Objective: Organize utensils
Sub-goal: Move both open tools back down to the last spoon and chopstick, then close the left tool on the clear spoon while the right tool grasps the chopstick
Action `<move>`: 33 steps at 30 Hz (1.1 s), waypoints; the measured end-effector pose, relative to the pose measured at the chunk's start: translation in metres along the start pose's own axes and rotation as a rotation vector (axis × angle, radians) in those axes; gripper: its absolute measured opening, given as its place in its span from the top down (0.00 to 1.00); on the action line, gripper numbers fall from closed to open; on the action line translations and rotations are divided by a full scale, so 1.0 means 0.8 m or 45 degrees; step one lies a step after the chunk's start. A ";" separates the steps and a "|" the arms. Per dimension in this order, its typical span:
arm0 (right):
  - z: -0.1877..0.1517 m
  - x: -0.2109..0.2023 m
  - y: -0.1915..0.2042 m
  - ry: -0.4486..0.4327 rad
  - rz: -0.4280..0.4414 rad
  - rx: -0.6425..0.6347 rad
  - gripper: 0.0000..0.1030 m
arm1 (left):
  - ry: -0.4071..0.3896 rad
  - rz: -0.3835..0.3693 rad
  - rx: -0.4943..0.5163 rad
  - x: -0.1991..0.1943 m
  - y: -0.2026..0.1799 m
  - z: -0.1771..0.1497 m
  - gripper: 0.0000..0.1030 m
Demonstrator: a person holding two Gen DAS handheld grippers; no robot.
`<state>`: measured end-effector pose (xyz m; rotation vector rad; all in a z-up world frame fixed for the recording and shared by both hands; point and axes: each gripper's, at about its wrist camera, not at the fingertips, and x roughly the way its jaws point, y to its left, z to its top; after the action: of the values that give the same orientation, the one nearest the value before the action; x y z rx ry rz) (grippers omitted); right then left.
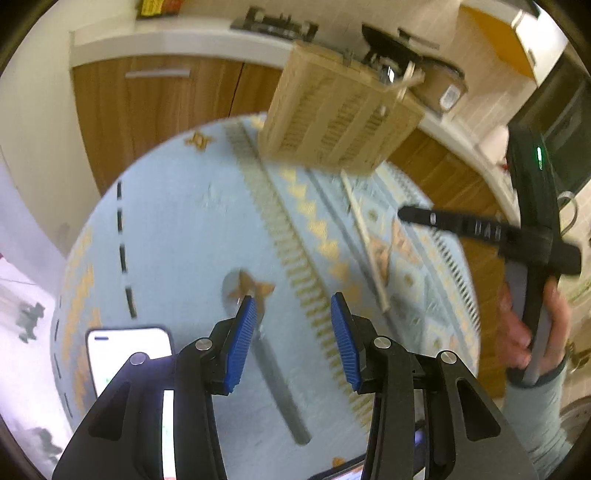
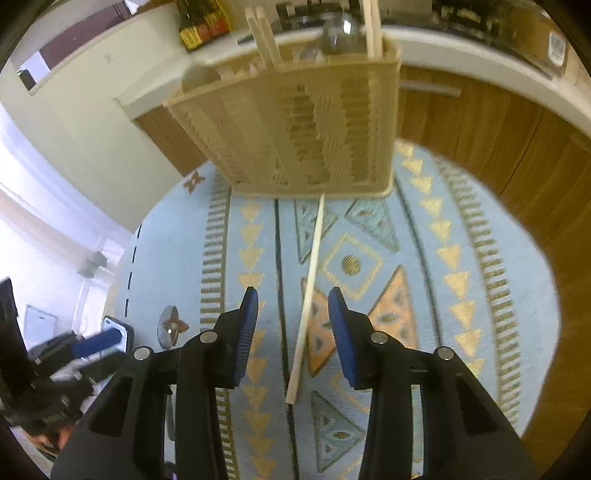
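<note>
A beige slotted utensil holder [image 2: 295, 125] stands at the far side of a round table with a light blue patterned cloth [image 2: 461, 295]; it holds chopsticks and a spoon. It also shows in the left wrist view [image 1: 340, 114]. A single wooden chopstick [image 2: 308, 295] lies on the cloth, running from the holder toward my right gripper [image 2: 293, 299], which is open and straddles it from above. A metal spoon with a grey handle [image 1: 266, 354] lies under my open left gripper [image 1: 293, 306]. The chopstick shows in the left wrist view [image 1: 364, 236].
A lit phone [image 1: 129, 358] lies at the table's near left edge. Wooden cabinets [image 2: 498, 129] and a white counter with bottles [image 2: 199, 26] and a stove stand behind the table. The other hand-held gripper [image 1: 480, 229] is at the right of the left wrist view.
</note>
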<state>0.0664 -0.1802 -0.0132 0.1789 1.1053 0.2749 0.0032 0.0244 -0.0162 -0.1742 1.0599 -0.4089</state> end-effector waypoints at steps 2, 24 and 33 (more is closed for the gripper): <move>0.002 0.018 -0.007 0.069 0.068 0.064 0.68 | 0.044 0.036 0.031 0.010 -0.004 -0.007 0.62; 0.006 0.089 0.028 0.108 -0.256 -0.159 0.92 | 0.140 0.274 0.175 0.065 -0.026 -0.022 0.88; -0.014 0.070 0.015 0.090 -0.188 -0.201 0.96 | 0.028 0.191 0.127 0.056 -0.025 -0.021 0.99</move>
<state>0.0780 -0.1514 -0.0623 -0.0530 1.1552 0.2368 0.0027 -0.0110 -0.0544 -0.0010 1.0636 -0.3278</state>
